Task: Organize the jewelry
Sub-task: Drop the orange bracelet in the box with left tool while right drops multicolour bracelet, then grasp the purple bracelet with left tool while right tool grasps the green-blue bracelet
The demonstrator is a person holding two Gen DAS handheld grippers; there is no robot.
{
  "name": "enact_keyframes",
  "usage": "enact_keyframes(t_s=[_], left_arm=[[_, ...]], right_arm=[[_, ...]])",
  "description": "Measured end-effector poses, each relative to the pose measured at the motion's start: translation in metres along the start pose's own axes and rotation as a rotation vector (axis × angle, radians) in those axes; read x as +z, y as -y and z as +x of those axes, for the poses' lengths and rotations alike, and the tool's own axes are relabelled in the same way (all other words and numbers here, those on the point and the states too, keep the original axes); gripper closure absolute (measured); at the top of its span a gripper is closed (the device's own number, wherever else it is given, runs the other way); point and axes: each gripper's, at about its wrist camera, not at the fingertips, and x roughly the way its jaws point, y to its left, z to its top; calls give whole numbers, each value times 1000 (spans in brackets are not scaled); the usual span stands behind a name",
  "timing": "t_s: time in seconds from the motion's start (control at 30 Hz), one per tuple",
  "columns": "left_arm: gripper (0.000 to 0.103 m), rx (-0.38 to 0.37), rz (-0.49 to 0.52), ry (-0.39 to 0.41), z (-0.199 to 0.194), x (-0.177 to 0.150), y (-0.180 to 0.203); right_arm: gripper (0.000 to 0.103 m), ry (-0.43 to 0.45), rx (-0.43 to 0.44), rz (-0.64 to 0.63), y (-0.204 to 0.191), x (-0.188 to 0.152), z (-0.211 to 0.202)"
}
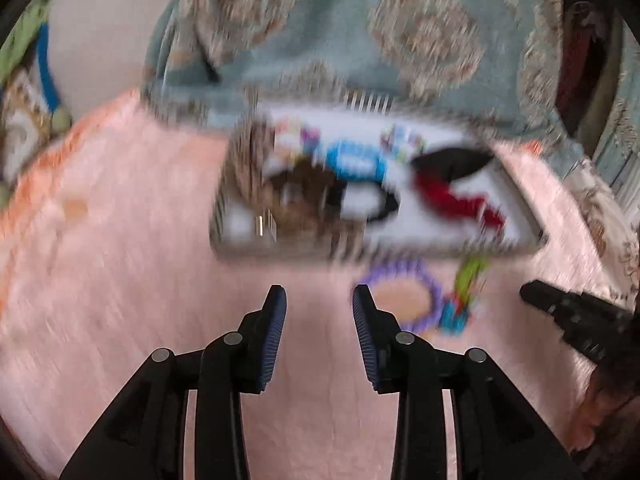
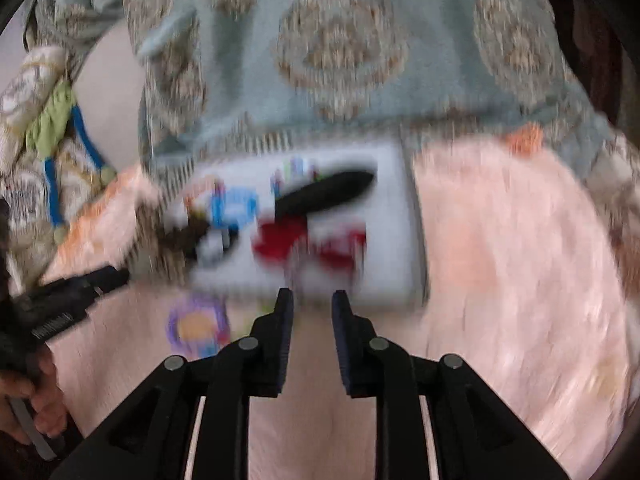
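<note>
Both sets of fingers are apart with nothing between them. Left fingers (image 1: 319,304) show a wide gap, blue ribbed pads (image 1: 276,336) facing each other, over the pink fuzzy blanket (image 1: 120,280). Right fingers (image 2: 312,308) show a narrower gap, still clearly separated, also over the pink blanket (image 2: 520,280).

Both views are heavily motion-blurred, so small detail is unreadable.

Jewelry tray (image 1: 520,236): white, shallow, sits on the blanket ahead of the left fingers and slightly to their right. Contents are smeared but separable by colour: a blue ring-shaped piece (image 1: 354,162), a black ring (image 1: 370,206), a red piece (image 1: 456,200), a long black piece (image 1: 452,160), and brownish items (image 1: 304,188) at the tray's left end. In the right wrist view the same tray (image 2: 396,240) lies directly ahead of the right fingers, its near edge just past the fingertips.

Purple ring (image 1: 400,296) lies on the blanket outside the tray, just right of the left fingers, near the tray's front edge. A green-and-blue piece (image 1: 464,292) sits beside it, further right. From the right wrist view the purple ring (image 2: 198,326) is left of the right fingers.

Right gripper's tip (image 1: 576,316) enters the left view from the far right. Left gripper (image 2: 72,296) shows at the left edge of the right view, with the hand (image 2: 28,396) holding it.

Patterned teal fabric (image 1: 340,32) hangs beyond the tray.
</note>
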Motion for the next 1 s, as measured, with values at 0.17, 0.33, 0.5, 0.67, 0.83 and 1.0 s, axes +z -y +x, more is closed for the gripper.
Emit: enact_keyframes(t_s=[0.17, 0.33, 0.5, 0.67, 0.83, 1.0], left_arm=[[86, -6, -4, -19, 24, 5, 13], [86, -28, 16, -47, 43, 6, 26], [95, 61, 138, -43, 41, -4, 39], [103, 163, 73, -47, 25, -7, 12], [103, 135, 26, -72, 27, -7, -2], [103, 146, 44, -76, 31, -5, 5]], right_arm=[[81, -13, -69, -63, -6, -24, 20], [76, -14, -65, -68, -4, -25, 22], [74, -24, -53, -61, -7, -25, 22], [71, -33, 88, -27, -12, -20, 18], [71, -6, 170, 32, -22, -17, 16], [71, -1, 191, -3, -42, -11, 24]])
